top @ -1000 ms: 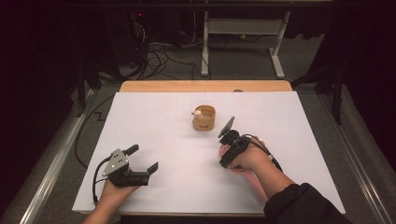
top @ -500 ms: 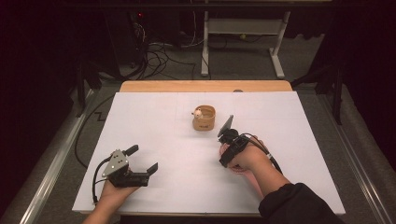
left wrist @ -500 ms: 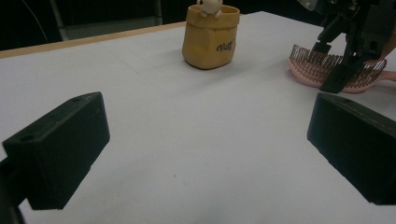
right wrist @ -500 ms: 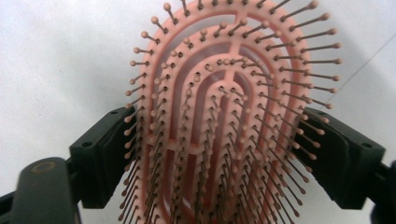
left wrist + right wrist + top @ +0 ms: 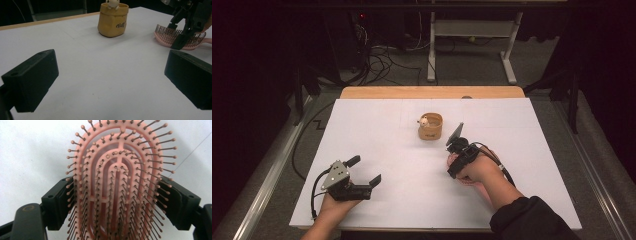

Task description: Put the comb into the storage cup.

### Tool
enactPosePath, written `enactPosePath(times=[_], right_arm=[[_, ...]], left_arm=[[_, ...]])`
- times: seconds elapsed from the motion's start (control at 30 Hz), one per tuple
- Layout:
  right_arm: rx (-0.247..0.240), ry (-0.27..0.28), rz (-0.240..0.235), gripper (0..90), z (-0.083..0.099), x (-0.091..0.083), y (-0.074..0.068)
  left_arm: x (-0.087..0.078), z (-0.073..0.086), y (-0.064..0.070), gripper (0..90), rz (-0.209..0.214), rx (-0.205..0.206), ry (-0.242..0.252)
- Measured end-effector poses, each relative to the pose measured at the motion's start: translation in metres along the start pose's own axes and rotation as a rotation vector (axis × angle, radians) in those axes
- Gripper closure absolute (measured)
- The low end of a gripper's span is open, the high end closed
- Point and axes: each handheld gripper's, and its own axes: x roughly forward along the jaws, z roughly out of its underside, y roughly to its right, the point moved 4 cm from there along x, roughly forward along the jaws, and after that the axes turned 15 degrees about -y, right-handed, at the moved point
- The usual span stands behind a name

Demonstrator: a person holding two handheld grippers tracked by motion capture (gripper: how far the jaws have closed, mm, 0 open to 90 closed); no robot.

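Nothing has moved; yellow pot (image 5: 113, 19) lettering too blurred to read.

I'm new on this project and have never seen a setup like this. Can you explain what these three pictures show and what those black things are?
A person sits at a white table holding a hand-held two-jaw gripper in each hand. One picture looks down from above; the other two come from cameras riding on each gripper, looking along its black jaws. The left gripper rests near the table's front edge, jaws wide apart and holding nothing. The right gripper has its jaws either side of a pink hairbrush, bristles facing the camera, the brush lying low on the table. Farther back stands a small tan pot with a little figure peeking over its rim.
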Motion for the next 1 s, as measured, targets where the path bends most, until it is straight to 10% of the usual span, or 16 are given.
enactPosePath(times=[1.0], right_arm=[[-0.047,0.002,0.034,20.7,0.005,-0.013,0.003]], left_arm=[[-0.001,0.0,-0.002,0.0,-0.004,-0.001,0.003]])
